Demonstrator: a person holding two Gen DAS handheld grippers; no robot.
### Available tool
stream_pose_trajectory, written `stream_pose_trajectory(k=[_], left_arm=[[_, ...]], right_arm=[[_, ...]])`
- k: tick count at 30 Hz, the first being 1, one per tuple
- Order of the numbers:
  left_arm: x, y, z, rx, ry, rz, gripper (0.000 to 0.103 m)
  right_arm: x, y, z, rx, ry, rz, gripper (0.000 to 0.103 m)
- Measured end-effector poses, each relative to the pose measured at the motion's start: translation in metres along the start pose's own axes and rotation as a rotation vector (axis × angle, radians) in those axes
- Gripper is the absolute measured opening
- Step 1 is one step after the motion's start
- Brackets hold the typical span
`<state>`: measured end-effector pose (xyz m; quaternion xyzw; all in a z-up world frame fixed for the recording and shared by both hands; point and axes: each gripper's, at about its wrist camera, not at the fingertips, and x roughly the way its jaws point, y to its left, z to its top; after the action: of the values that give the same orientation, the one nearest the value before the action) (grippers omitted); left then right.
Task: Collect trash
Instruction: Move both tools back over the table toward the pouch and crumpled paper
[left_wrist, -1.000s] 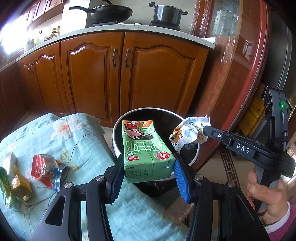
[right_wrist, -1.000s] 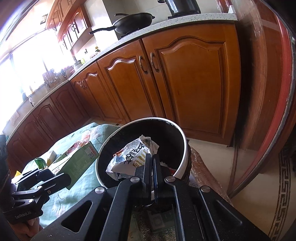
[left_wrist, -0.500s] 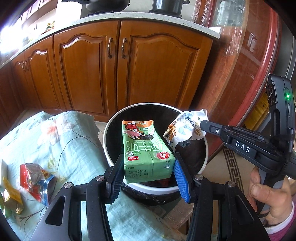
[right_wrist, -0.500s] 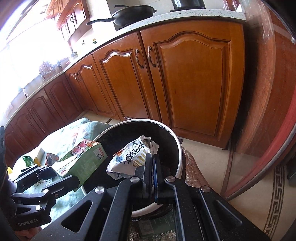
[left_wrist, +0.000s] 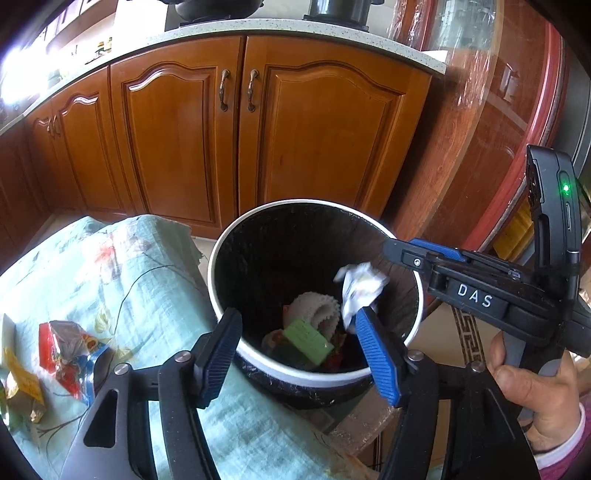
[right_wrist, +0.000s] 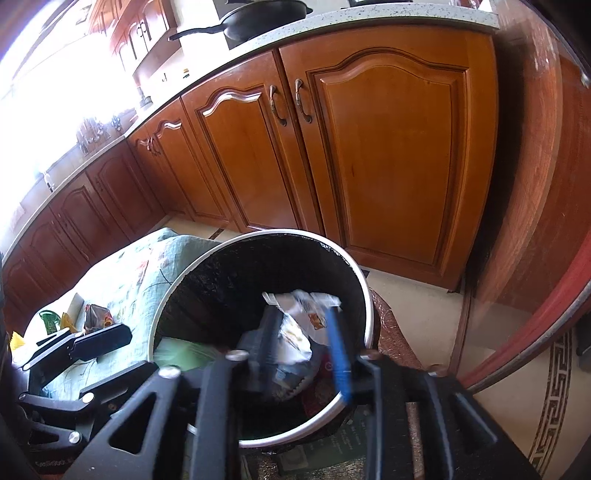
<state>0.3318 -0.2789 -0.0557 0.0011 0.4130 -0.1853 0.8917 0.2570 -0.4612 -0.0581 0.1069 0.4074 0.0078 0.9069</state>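
Observation:
A round bin with a white rim (left_wrist: 221, 236) and black liner stands by the cloth-covered table; it also shows in the right wrist view (right_wrist: 364, 280). My left gripper (left_wrist: 299, 350) is open and empty over its near rim. The green carton (left_wrist: 308, 341) lies at the bottom of the bin beside a white ridged object (left_wrist: 314, 310). My right gripper (right_wrist: 301, 339) is open over the bin, blurred. The crumpled white wrapper (right_wrist: 299, 325) is in the air between its fingers, falling free; it shows in the left wrist view (left_wrist: 360, 288) inside the bin.
A red snack wrapper (left_wrist: 68, 343) and yellow-green scraps (left_wrist: 20, 380) lie on the pale green floral cloth (left_wrist: 110, 280). Wooden cabinet doors (left_wrist: 229, 129) stand behind the bin. A round red-edged table (left_wrist: 517, 166) is at the right. Patterned floor lies below.
Both grippers have opened. The green carton dropped from my left gripper to the bin's bottom. The white wrapper left my right gripper and is falling into the bin.

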Motion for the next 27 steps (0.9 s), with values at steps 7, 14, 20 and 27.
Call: stream_pose_trajectory(k=[7, 14, 20, 27], left_arm=[[-0.030, 0.018, -0.030, -0.075, -0.018, -0.005, 0.071], [-0.075, 0.041, -0.072, -0.158, -0.059, 0.019, 0.073], [-0.116, 0.062, -0.107, -0.229, -0.082, 0.051, 0.074], [-0.159, 0.088, -0.139, -0.294, -0.096, 0.098, 0.074]], right_arm=[[-0.023, 0.008, -0.012, 0.031, -0.049, 0.057, 0.061], [-0.043, 0.032, -0.036, 0.052, -0.067, 0.130, 0.079], [-0.051, 0.059, -0.057, 0.054, -0.052, 0.181, 0.083], [-0.050, 0.094, -0.085, 0.045, -0.002, 0.242, 0.084]])
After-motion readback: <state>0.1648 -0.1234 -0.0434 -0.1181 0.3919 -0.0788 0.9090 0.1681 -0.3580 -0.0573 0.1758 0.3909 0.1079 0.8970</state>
